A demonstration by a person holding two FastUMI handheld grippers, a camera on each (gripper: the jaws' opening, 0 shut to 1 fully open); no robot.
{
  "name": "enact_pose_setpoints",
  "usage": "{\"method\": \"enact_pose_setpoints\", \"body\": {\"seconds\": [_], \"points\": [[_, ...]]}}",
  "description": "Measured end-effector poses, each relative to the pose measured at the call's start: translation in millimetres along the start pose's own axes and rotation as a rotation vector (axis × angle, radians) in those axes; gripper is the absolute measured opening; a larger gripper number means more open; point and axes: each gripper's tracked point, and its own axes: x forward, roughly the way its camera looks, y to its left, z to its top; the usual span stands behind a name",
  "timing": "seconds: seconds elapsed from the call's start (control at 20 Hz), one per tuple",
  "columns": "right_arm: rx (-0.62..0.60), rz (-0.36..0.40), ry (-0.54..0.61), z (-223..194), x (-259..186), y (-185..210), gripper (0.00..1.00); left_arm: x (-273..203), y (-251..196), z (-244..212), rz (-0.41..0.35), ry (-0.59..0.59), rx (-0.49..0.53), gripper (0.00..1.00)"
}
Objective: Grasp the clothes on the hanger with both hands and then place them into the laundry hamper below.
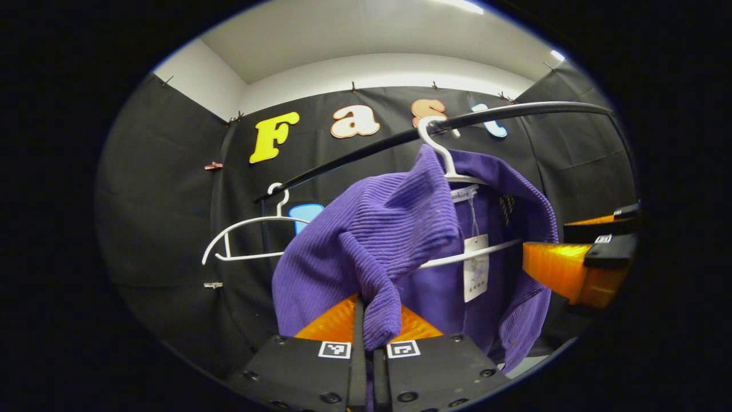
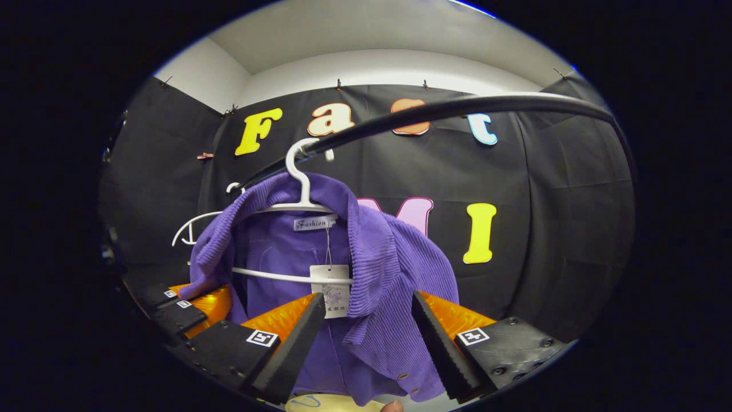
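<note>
A purple ribbed garment (image 1: 394, 229) hangs on a white hanger (image 1: 443, 154) from a black rail (image 1: 514, 111). My left gripper (image 1: 376, 326) is shut on a fold of the garment's left shoulder, and the pinched cloth bulges up between its fingers. In the right gripper view the garment (image 2: 389, 269) hangs on its hanger (image 2: 297, 171), a paper tag dangling at its neck. My right gripper (image 2: 369, 309) is open, its fingers standing wide apart on either side of the garment's right front edge. The right gripper (image 1: 577, 269) also shows at the garment's far side, and the left gripper (image 2: 183, 309) shows low at the left.
An empty white hanger (image 1: 246, 234) hangs further left on the same rail (image 2: 457, 106), and it shows behind the garment as a hanger (image 2: 191, 223). Black cloth walls close the booth behind and at both sides. A pale rounded object (image 2: 331, 404) peeks in at the bottom.
</note>
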Motion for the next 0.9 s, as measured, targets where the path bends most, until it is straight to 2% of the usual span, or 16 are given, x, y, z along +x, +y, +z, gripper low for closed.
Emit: {"method": "enact_pose_setpoints", "body": {"seconds": [0.05,0.15,0.35,0.4,0.6,0.65,0.7,0.9], "points": [[-0.002,-0.008,0.006,-6.3,7.0,2.3,0.99,-3.8,-0.5,-1.6,-0.01,0.009,-0.017,0.08],[-0.033,-0.021,0.023,-18.9,21.9,7.7,0.94,-3.9,-1.1,-3.7,-0.032,0.031,-0.035,0.08],[-0.085,-0.044,0.078,-37.5,40.8,0.8,0.22,-4.1,-0.9,-4.7,-0.06,0.06,-0.064,0.08],[-0.075,-0.035,0.066,-34.7,40.3,2.1,0.08,-4.8,-2.7,-4.3,-0.072,0.066,-0.064,0.08],[-0.086,-0.023,0.053,-30.9,40.2,-3.5,0.08,-9.0,-1.0,-1.8,-0.082,0.086,-0.07,0.06],[-0.085,-0.023,0.056,-29.5,35.5,-4.3,0.04,-9.6,-2.9,-2.1,-0.089,0.093,-0.069,0.06],[-0.081,-0.028,0.053,-28.7,33.4,-7.9,0.04,-9.1,-4.3,-4.5,-0.094,0.108,-0.07,0.04],[-0.159,-0.09,-0.045,5.9,20.5,-35.3,0.05,-14.0,7.6,9.4,-0.072,0.09,-0.047,0.05]]}}
